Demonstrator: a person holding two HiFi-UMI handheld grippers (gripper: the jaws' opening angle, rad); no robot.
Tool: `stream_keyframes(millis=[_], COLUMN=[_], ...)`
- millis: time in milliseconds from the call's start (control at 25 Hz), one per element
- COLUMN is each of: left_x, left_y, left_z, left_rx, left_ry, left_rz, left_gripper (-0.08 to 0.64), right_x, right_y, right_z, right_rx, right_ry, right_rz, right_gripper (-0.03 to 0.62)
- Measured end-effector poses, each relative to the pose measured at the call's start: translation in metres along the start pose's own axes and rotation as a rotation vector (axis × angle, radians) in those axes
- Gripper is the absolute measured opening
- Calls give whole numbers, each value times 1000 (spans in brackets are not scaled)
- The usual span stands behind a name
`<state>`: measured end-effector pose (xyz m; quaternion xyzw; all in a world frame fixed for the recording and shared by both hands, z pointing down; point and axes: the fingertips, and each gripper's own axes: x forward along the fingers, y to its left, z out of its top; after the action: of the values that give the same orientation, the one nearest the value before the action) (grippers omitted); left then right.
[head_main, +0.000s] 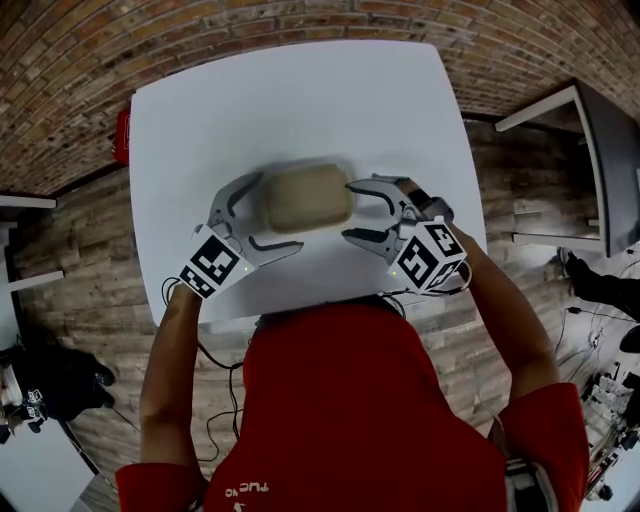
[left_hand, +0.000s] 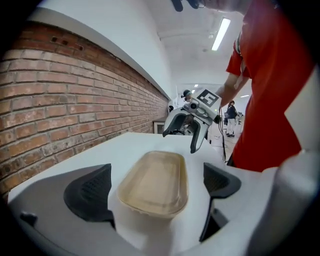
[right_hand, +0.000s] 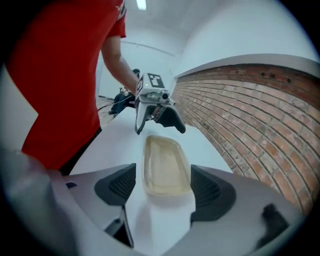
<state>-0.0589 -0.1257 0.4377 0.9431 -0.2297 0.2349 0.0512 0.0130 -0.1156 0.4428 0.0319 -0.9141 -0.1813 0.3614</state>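
A beige oblong container (head_main: 305, 197) lies on the white table (head_main: 300, 90), lengthwise between my two grippers. My left gripper (head_main: 273, 213) is open, and its jaws straddle the container's left end. In the left gripper view the container (left_hand: 156, 181) sits between the dark pads (left_hand: 90, 192) with a gap on each side. My right gripper (head_main: 349, 211) is open too, fingertips on either side of the container's right end. In the right gripper view the container (right_hand: 165, 165) reaches in between the pads (right_hand: 212, 190), and the left gripper (right_hand: 155, 107) faces it from the far end.
A red object (head_main: 122, 135) hangs at the table's left edge. A brick wall (head_main: 250, 25) runs behind the table. A grey desk (head_main: 605, 150) stands to the right, with cables and gear (head_main: 600, 400) on the wooden floor.
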Motion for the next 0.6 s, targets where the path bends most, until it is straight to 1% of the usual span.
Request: stream_keyframes(millis=[120,200,360,480,600], left_x=[5,8,16,20,25], left_y=[5,4,5,10,10], left_z=[-12,-21,-39,-45,-51], left_rx=[-35,-41,-14,-25,-21], left_ry=[37,70,144,158,182], left_rz=[-40,-69,-116,-134,-170], left_gripper=[573,578,578,578,578], right_x=[6,10,16,20,27], right_y=[6,10,10,7,4], right_z=[-13,-22,-31,-33,-38], right_rx=[-93,-133,-184,-213,-237], right_ry=[57,87,104,102,106], right_rz=[22,33,35,26,15], right_gripper=[310,314,318,317,316])
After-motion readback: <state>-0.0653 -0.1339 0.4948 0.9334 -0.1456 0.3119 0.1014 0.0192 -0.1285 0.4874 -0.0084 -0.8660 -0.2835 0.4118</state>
